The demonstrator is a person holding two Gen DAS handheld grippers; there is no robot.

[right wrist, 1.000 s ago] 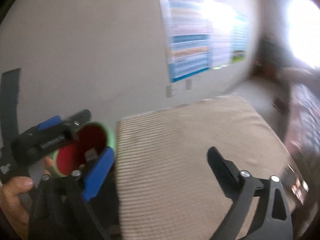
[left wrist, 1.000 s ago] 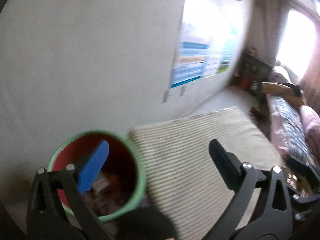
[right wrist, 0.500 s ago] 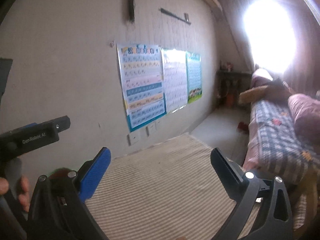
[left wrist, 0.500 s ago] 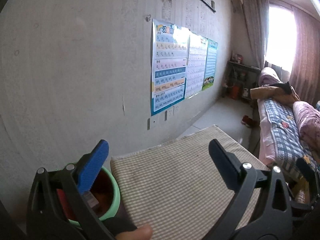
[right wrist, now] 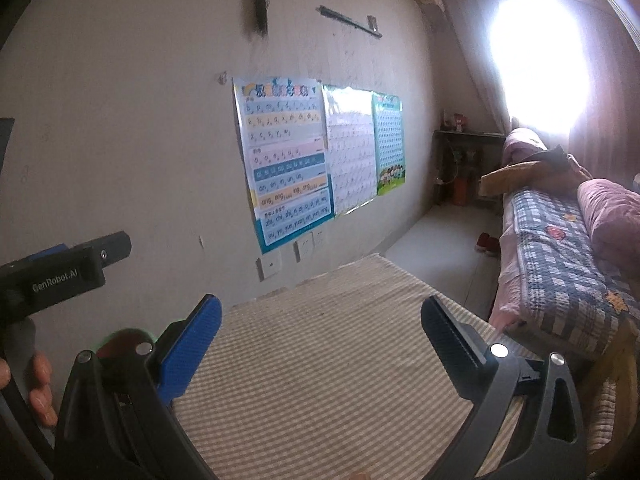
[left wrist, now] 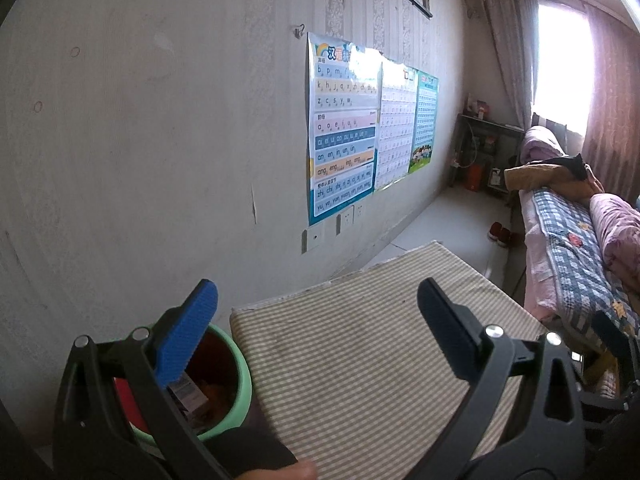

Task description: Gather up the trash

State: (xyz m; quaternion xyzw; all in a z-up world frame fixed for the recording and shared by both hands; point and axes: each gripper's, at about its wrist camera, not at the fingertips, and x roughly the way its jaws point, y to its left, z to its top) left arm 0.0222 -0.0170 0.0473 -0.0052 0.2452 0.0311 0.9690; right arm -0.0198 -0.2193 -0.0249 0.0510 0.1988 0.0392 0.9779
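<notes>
— What is seen at the left?
— A green-rimmed bin [left wrist: 236,396] with wrappers inside, set beside the striped surface [left wrist: 360,360].
— And the jaws?
— The left gripper [left wrist: 316,316] is spread wide, nothing held. The right gripper [right wrist: 320,324] is likewise released above the surface. A bed [right wrist: 560,240] is seen at the right.

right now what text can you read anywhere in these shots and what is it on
"GenRobot.AI": on the left gripper body, seen from the right wrist view.
"b p m", "k h j q x zh ch sh", "z c s y w": upper rows of the nearest poster.
"ai ei ui ao ou iu", "an en in un", "ang eng ing ong": its lower rows.
Poster title, the two farther posters and the packet in the bin: too small or blurred.
</notes>
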